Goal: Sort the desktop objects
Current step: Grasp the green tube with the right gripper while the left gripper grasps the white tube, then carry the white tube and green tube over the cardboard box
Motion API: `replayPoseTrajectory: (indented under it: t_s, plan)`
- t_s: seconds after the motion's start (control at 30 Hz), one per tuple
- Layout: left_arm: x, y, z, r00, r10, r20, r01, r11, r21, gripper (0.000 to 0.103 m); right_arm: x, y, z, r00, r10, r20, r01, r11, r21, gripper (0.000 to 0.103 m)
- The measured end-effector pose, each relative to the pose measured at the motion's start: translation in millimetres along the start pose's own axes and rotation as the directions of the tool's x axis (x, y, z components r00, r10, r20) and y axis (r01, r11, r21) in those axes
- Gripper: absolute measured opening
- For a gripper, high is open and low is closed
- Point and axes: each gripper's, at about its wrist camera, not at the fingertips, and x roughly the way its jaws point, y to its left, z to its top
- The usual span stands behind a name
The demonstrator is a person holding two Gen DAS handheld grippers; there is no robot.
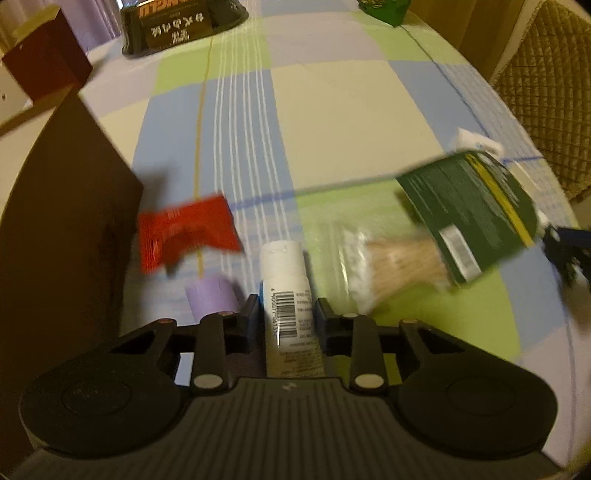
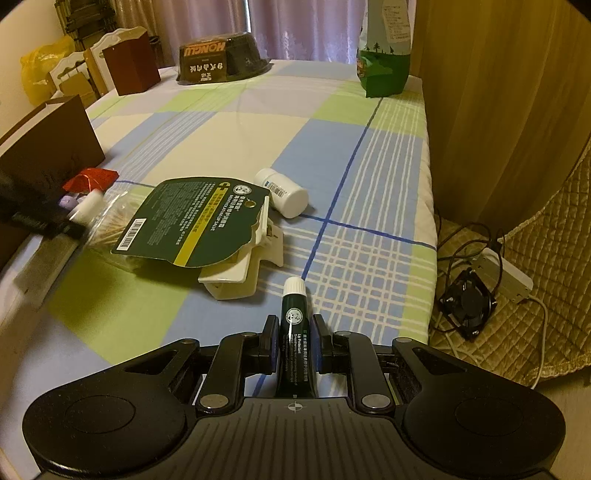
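Claws (image 1: 286, 314) (image 2: 294, 334) around smooth cylindrical tubes (image 1: 286, 291) (image 2: 294, 332)

Plaid tablecloth (image 2: 236, 133), lilac curtains (image 2: 303, 26)

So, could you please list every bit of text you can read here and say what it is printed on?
"HONGLU", upside down: black bowl.
"Lip Protectant": green tube held in the right tool.
"MENTHOLATUM LIP SALVE", upside down: green card; its other print is too small.
Barcode digits and print on the white tube in the left tool: blurred.
White bottle label: too small.
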Motion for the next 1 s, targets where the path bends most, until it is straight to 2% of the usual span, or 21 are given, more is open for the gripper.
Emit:
replayPoseTrajectory:
  t_s: [0.2, 0.33, 0.43, 0.5, 0.53, 0.57, 0.6, 0.63, 0.73, 0.83, 0.9, 0.93, 1.0]
  plan:
    - [-34, -25, -55, 0.996, -0.077, -0.050, 0.078, 0.997, 0.024, 0.026, -11, 17, -15, 0.998, 0.037, -0.043, -0.039, 0.998, -0.051, 0.017]
    - [-40, -32, -85, 0.992, -0.071, -0.100, 0.073, 0.997, 0.022, 0.027, -19, 28, -25, 0.996, 0.060, -0.072, -0.066, 0.994, -0.083, 0.017]
    - [-38, -32, -90, 0.993, -0.050, -0.103, 0.051, 0.999, 0.007, 0.028, -23, 37, -31, 0.993, 0.077, -0.087, -0.085, 0.991, -0.099, 0.017]
    - [-37, -31, -94, 0.994, -0.036, -0.105, 0.036, 0.999, -0.003, 0.032, -22, 39, -32, 0.993, 0.076, -0.086, -0.084, 0.992, -0.099, 0.018]
    - [-36, -31, -95, 0.994, -0.029, -0.106, 0.028, 1.000, -0.008, 0.043, -22, 39, -31, 0.994, 0.072, -0.082, -0.080, 0.993, -0.093, 0.024]
    - [-35, -30, -94, 0.994, -0.020, -0.104, 0.018, 1.000, -0.014, 0.051, -21, 38, -30, 0.995, 0.066, -0.077, -0.073, 0.994, -0.083, 0.045]
    - [-35, -30, -94, 0.995, -0.012, -0.101, 0.010, 1.000, -0.021, 0.052, -21, 38, -29, 0.996, 0.060, -0.072, -0.066, 0.995, -0.073, 0.060]
    - [-35, -28, -95, 0.995, -0.016, -0.097, 0.013, 0.999, -0.029, 0.053, -20, 38, -28, 0.996, 0.055, -0.067, -0.060, 0.996, -0.070, 0.068]
    - [-34, -25, -96, 0.997, -0.012, -0.082, 0.009, 0.999, -0.048, 0.060, -18, 40, -27, 0.998, 0.040, -0.057, -0.044, 0.996, -0.074, 0.068]
    - [-35, -25, -99, 0.998, -0.007, -0.065, 0.003, 0.998, -0.056, 0.060, -17, 44, -28, 0.998, 0.027, -0.057, -0.032, 0.996, -0.087, 0.067]
    - [-36, -25, -101, 0.999, -0.004, -0.052, 0.001, 0.998, -0.059, 0.060, -17, 46, -28, 0.998, 0.018, -0.057, -0.024, 0.995, -0.096, 0.063]
    - [-36, -25, -102, 0.999, -0.006, -0.046, 0.003, 0.998, -0.059, 0.060, -16, 48, -29, 0.998, 0.014, -0.057, -0.020, 0.995, -0.100, 0.056]
    - [-37, -27, -103, 0.999, -0.009, -0.034, 0.007, 0.998, -0.059, 0.055, -16, 50, -29, 0.998, 0.005, -0.057, -0.012, 0.994, -0.109, 0.052]
